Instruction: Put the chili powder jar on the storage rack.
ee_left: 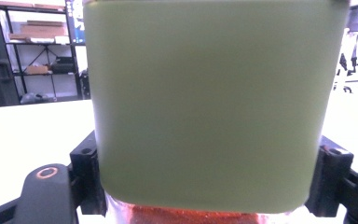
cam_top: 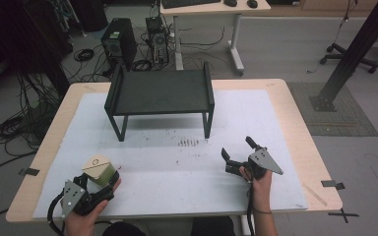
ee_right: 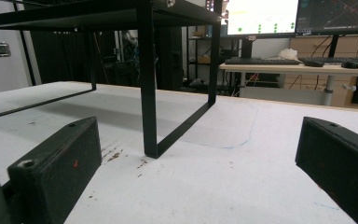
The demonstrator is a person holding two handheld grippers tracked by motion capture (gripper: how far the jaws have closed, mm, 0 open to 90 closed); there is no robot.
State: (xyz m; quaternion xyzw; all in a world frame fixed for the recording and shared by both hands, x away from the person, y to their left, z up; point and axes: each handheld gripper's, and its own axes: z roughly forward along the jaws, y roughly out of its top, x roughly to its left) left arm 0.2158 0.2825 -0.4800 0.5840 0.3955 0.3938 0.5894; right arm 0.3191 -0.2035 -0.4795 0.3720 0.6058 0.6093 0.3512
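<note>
Bench (cam_top: 285,105): light wood top, mostly covered by a white mat (cam_top: 256,128); wood margin bare along all four edges.
Black stand (cam_top: 160,91): low metal shelf on loop legs, at the far middle of the mat, raised rails at its left and right ends.
Open room: wide bare mat between the stand's front legs and both grippers; the right half of the mat carries nothing.
Left gripper (cam_top: 109,178): near-left corner of the mat, fingers closed on a green container.
Green container (cam_top: 100,169): pale lid with a ring mark on top, at the near-left of the mat; whether it rests on the mat or is lifted cannot be told.
Right gripper (cam_top: 237,151): near-right of centre, fingers spread wide, nothing between them.
Left gripper view: green container wall (ee_left: 212,102) seen close between the fingers (ee_left: 88,177); something orange-red below it, possibly contents.
Right gripper view: stand's front leg (ee_right: 148,93) ahead, open space under the shelf, dark specks on the mat.
</note>
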